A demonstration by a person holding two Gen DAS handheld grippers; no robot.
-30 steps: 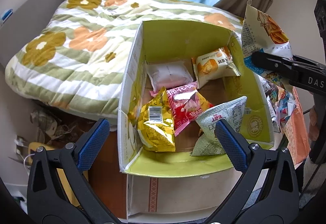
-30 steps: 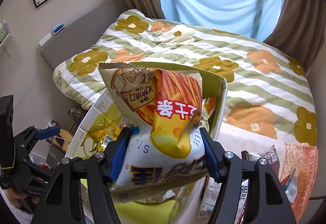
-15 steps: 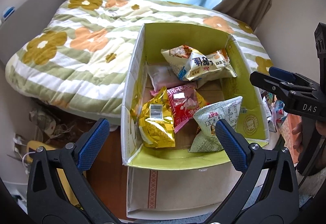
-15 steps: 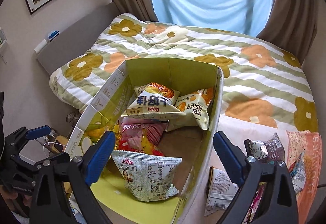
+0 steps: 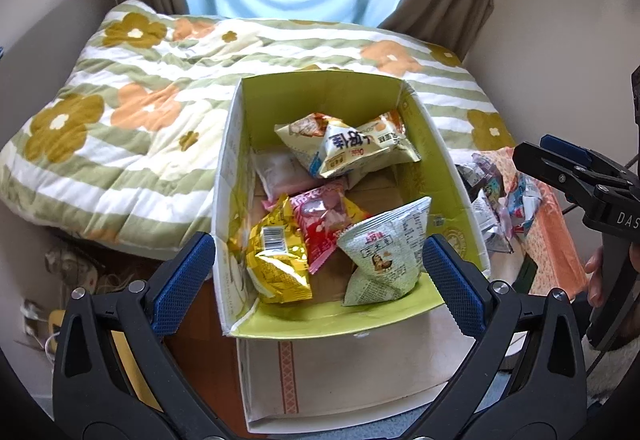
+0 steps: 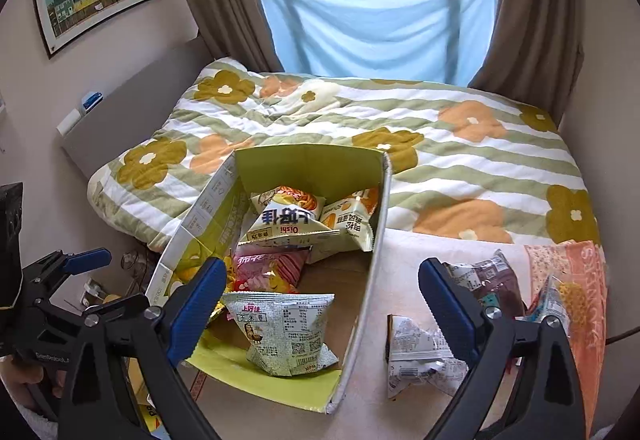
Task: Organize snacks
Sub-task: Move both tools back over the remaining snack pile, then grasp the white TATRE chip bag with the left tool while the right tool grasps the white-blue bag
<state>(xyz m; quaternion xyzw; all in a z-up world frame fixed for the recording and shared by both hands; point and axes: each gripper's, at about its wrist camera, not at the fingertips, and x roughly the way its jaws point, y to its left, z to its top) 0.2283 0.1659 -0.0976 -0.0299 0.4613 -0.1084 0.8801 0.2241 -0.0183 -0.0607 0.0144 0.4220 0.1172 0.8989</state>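
Observation:
An open cardboard box (image 5: 444,175) with a green lining (image 6: 380,207) holds several snack bags: a cream chip bag (image 5: 344,149) (image 6: 286,224) at the far end, a pink bag (image 5: 320,220), a yellow bag (image 5: 276,260) and a pale green bag (image 5: 384,252) (image 6: 284,332) at the near end. My left gripper (image 5: 320,280) is open and empty above the box's near edge. My right gripper (image 6: 320,304) is open and empty over the box's right wall. More snack packets (image 6: 416,352) (image 5: 496,195) lie on the surface right of the box.
A bed with a flowered striped quilt (image 6: 440,159) lies behind the box. An orange patterned bag (image 6: 588,300) lies at the far right. A lower cardboard box (image 5: 340,372) sits under the green box. Clutter and cables (image 5: 72,272) lie on the floor at left.
My right gripper opened and let the cream chip bag fall into the far end of the box, then drew back to the right. My left gripper stayed open and rose a little.

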